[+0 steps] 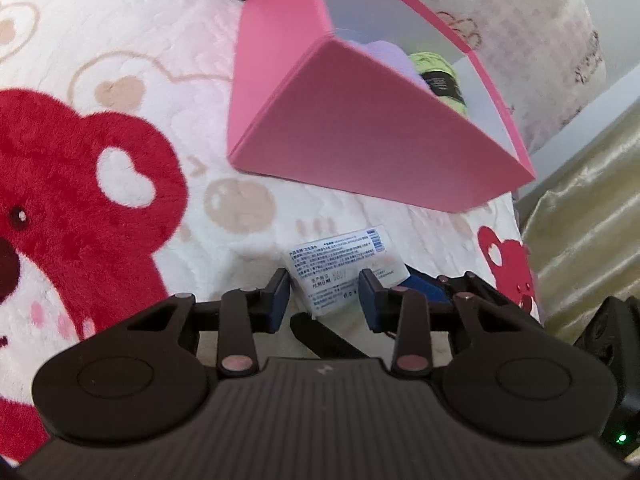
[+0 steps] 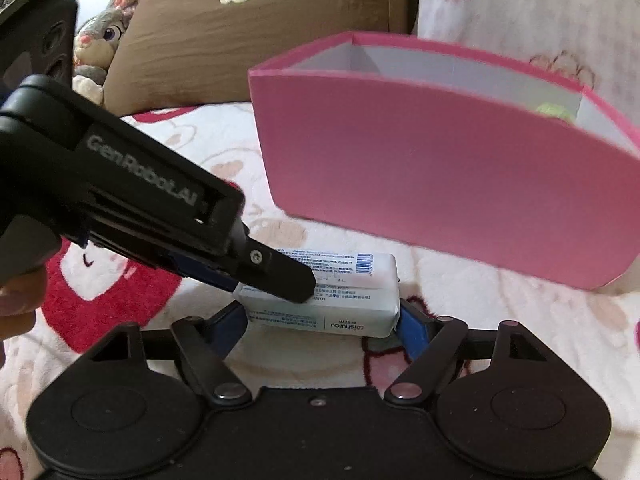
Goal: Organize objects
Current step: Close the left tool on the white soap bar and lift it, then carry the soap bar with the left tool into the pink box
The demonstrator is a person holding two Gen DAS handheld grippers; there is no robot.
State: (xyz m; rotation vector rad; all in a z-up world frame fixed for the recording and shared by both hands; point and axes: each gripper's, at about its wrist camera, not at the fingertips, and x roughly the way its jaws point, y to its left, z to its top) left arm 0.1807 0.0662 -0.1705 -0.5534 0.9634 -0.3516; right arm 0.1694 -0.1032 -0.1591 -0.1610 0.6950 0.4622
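Nearest in each wrist view are the tongs themselves, both working on one white tissue pack (image 2: 352, 280). The pack lies on the bear-print plush blanket (image 1: 120, 60), close to the blanket's right edge and just in front of the pink box (image 1: 360, 140).

The left gripper (image 1: 326, 292) is drawn narrow. Its blue pads sit against the two long sides of the pack, so it reads as clamped on it. The right gripper (image 2: 322, 324) stands wide, one pad at each short end of the pack. The pads look to be touching the wrapper, but I cannot tell whether they are pressing on it.

The step in hand seems to be picking up the pack so it can join the things already in the box. The next move likely calls for one firm hold, a lift clear of the box's near wall, and a release inside.

Much of the scene is hard to read:
- The left gripper's finger covers part of the pack's printed top, and the small print is unreadable.
- Only a sliver of a person's hand (image 2: 16, 296) shows at the frame edge.
- The box hides most of its load: a lilac soft item (image 1: 388, 56) and a green roll with a black label (image 1: 436, 72).

Farthest back sit a brown cushion (image 2: 240, 40) and a rabbit plush (image 2: 100, 40).
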